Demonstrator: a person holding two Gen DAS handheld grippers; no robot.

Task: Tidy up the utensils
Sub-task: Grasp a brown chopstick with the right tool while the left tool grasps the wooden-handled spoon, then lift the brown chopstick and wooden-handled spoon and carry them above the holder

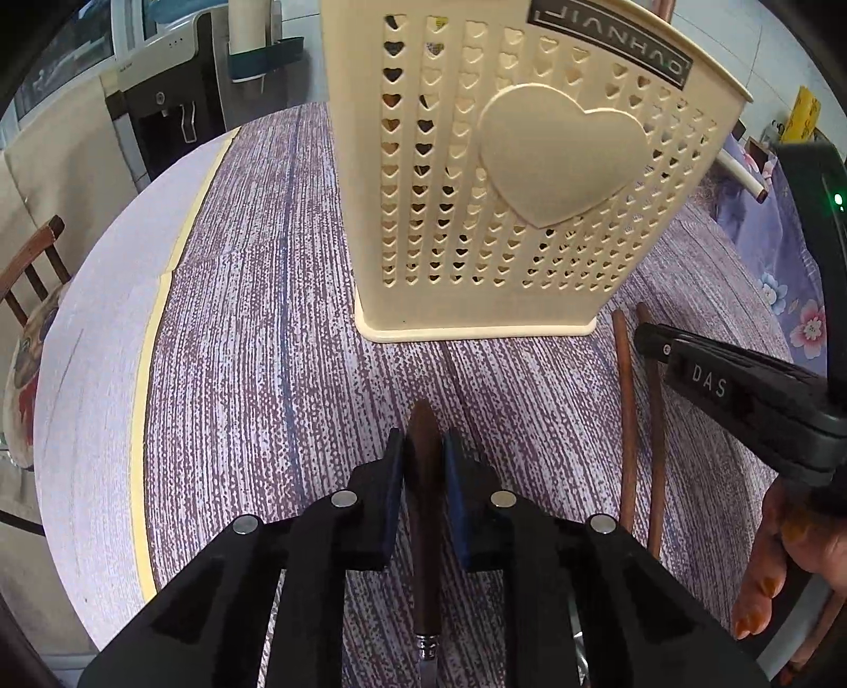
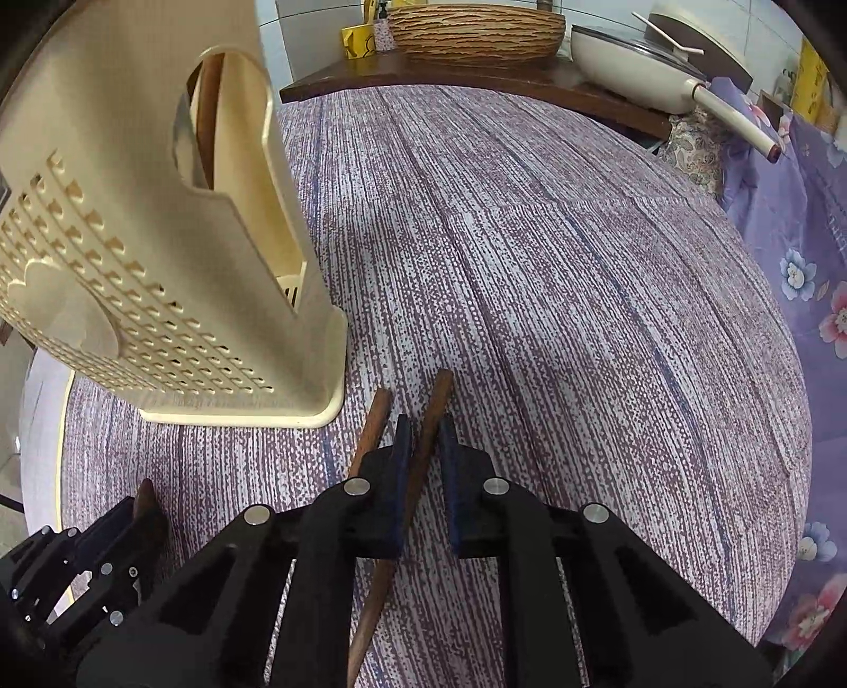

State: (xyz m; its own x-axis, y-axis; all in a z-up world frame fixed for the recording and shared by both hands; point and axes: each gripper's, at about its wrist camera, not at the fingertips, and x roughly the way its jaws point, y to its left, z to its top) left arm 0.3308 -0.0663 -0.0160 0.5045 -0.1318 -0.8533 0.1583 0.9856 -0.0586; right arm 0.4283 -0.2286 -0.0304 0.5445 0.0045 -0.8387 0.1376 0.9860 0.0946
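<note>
A cream plastic utensil holder with heart-shaped holes stands on the purple striped table; it also shows in the right wrist view with utensils inside. My left gripper is shut on a wooden-handled utensil lying on the table in front of the holder. My right gripper straddles one of two brown chopsticks; its pads are close around it with a small gap on the right. The other chopstick lies just left of the left pad. The right gripper shows over the chopsticks in the left wrist view.
The table edge curves at the left, with a chair beyond it. At the far side a wooden shelf carries a woven basket and a white pan. A floral cloth lies at the right.
</note>
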